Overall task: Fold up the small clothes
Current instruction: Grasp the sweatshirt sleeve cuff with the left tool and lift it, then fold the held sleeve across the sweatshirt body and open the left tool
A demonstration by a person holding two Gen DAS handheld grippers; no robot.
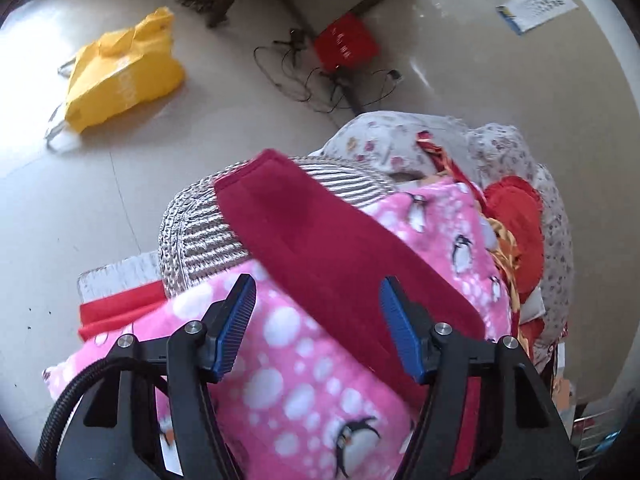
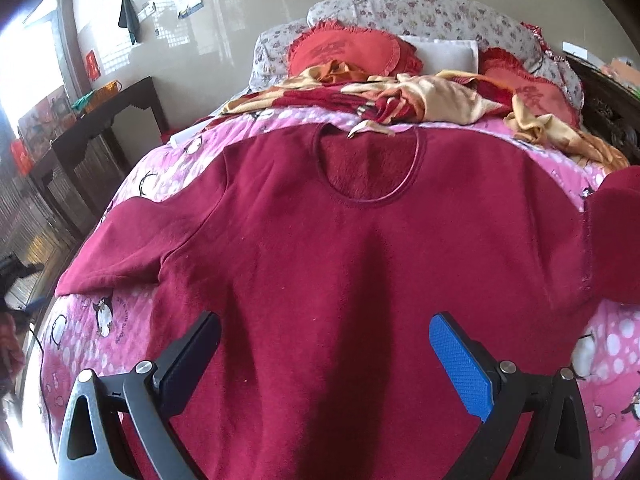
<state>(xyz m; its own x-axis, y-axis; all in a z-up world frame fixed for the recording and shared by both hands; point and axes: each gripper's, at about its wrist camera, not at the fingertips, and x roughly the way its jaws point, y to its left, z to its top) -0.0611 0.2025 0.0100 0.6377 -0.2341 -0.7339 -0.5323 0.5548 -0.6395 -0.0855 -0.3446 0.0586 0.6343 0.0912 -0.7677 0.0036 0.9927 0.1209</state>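
Observation:
A dark red long-sleeved top point(image 2: 360, 256) lies spread flat, front up, on a pink penguin-print blanket point(image 2: 120, 320) on a bed. Its round neckline points away from me. My right gripper point(image 2: 326, 344) is open and empty, hovering over the lower middle of the top. In the left wrist view one sleeve of the top point(image 1: 328, 248) runs diagonally across the blanket point(image 1: 280, 380) near the bed's edge. My left gripper point(image 1: 318, 300) is open, its blue pads point(image 1: 236, 328) apart above the sleeve and blanket, holding nothing.
Red heart-shaped cushions point(image 2: 344, 54), floral pillows point(image 2: 420, 12) and a crumpled gold-and-red cloth point(image 2: 420, 100) lie at the bed's head. A grey striped cloth point(image 1: 200, 232) hangs at the bed's edge. On the floor are a yellow bag point(image 1: 120, 76), a red bag point(image 1: 346, 42) and cables. A dark table point(image 2: 100, 128) stands left.

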